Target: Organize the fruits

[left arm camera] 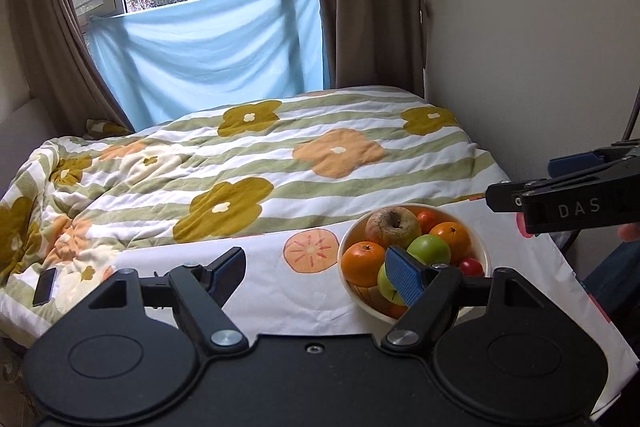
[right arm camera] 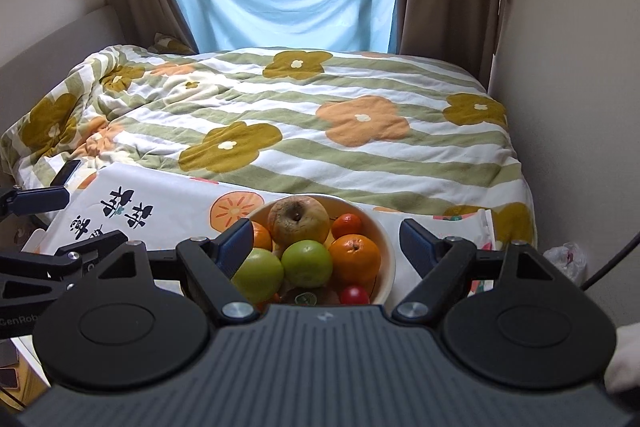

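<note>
Fruits [right arm camera: 316, 251], round and glossy, heaped in smooth cream bowl [right arm camera: 386, 247]; left tool [left arm camera: 316, 275] and right tool [right arm camera: 326, 247] agape, empty.

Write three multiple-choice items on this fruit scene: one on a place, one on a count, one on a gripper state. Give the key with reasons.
1. Where does the bowl stand?
A. on the white printed cloth beside the bed
B. on the windowsill
C. on the floor

2. How many green apples show in the right wrist view?
A. none
B. two
C. five

3. How does the right gripper stand?
A. shut on an orange
B. shut and empty
C. open, over the bowl

Key:
1 A: the bowl sits on the cloth with the orange-slice print, in front of the flowered quilt.
2 B: one green apple lies mid-bowl and another green apple beside it, toward the left gripper.
3 C: its blue-padded fingers are spread wide with the fruit between them, nothing gripped.
</note>
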Demonstrator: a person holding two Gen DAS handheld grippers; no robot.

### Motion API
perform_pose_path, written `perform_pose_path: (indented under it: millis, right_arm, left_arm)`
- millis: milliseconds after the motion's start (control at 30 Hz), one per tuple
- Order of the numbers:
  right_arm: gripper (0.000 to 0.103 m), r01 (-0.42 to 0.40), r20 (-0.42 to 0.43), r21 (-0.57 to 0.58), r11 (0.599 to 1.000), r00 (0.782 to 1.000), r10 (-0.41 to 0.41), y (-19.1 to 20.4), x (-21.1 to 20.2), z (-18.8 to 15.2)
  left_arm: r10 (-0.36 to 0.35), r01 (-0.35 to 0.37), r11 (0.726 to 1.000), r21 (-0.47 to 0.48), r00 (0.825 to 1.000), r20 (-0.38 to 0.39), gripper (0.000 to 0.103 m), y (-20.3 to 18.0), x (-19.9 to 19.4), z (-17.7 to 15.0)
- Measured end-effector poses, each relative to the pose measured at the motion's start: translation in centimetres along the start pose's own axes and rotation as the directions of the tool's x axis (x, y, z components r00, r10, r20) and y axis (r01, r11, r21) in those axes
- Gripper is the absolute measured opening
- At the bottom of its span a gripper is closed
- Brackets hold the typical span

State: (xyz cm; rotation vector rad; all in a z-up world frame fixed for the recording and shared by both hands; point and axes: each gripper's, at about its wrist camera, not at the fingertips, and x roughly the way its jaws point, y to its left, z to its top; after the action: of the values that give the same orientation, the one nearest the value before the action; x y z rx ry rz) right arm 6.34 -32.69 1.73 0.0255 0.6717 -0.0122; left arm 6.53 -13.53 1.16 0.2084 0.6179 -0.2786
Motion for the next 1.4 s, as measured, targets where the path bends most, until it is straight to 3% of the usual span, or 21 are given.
perform_pose_path:
  millis: [33,100,233,633,1400]
  right_arm:
    - [0.103,0.014,0.008,0.003,1.0,1.0,-0.014,0.5,-0.9,-0.2]
    - [0.103,0.045,0.031,0.013,0.999,0.998,-0.046,1.7,-2.7,-0.9]
    - [0.103,0.07,0.043,0.034,0.997,0.997,-0.071,3.5,-5.1,-2.4]
    - [0.103,0.12,-0.041,0.087,0.989,0.992,-0.116,6.8,-6.8,-6.0]
    - [0.103,0.148,-0.055,0.097,0.984,0.988,-0.143,7.6,-7.1,-6.2]
  left_arm:
    - [0.003,-0.003,1.0,-0.005,1.0,0.002,0.081,0.6,-0.7,-0.1]
    - [0.015,-0.015,1.0,-0.012,1.0,0.001,0.081,1.4,-1.9,-0.4]
    - [0.049,-0.049,0.998,-0.03,0.999,0.007,0.101,3.3,-3.8,-1.7]
    - [0.081,-0.081,0.995,-0.058,0.997,0.002,0.102,6.4,-6.8,-4.6]
    - [0.076,-0.076,0.996,-0.046,0.997,0.006,0.102,6.6,-7.4,-5.1]
